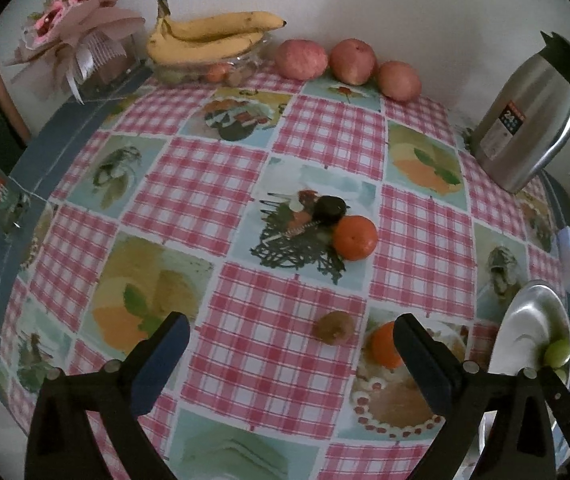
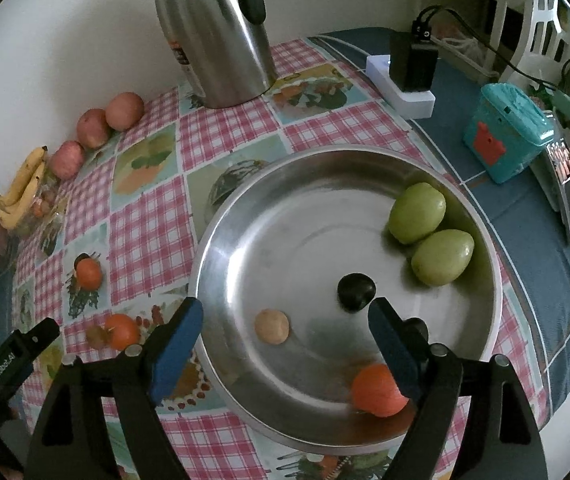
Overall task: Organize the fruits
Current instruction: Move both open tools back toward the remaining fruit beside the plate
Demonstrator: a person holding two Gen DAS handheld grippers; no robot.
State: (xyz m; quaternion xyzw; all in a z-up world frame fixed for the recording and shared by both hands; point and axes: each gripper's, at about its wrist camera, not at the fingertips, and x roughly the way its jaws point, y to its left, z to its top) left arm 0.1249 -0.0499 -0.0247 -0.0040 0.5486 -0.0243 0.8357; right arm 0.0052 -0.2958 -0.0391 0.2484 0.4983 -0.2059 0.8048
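Black-framed, blue-padded jaws fill the bottom of both views, and both stand wide with nothing between them. From the right gripper (image 2: 285, 322) the nearest thing is a small orange (image 2: 379, 390), slightly blurred, lying in the steel bowl (image 2: 221, 240) close by the right pad.

That bowl is a shallow, polished metal dish that throws back dull reflections. It already holds two smooth green fruits (image 2: 429, 232) touching each other by the far rim, a glossy dark round fruit (image 2: 356, 292) near the middle, a matte tan one (image 2: 272, 327) and the orange — so the sorting looks partly done.

Still out on the desk (image 1: 237, 184), which wears a glossy red-checked cloth printed with food pictures: an orange (image 1: 355, 238) touching a dark round piece (image 1: 329, 209) mid-desk, a rough brown fruit (image 1: 335, 327) just ahead of the left gripper (image 1: 291, 344), and another orange (image 1: 385, 344) partly hidden by that gripper's right pad. The brown fruit seems the likeliest next pick, being nearest.

Along the wall sit three dull red apples (image 1: 347, 62) in a row and a bunch of speckled bananas (image 1: 209, 38) over a clear dish — whether these are meant to move I cannot tell. A brushed-steel jug (image 1: 533, 116) stands upright to the right.
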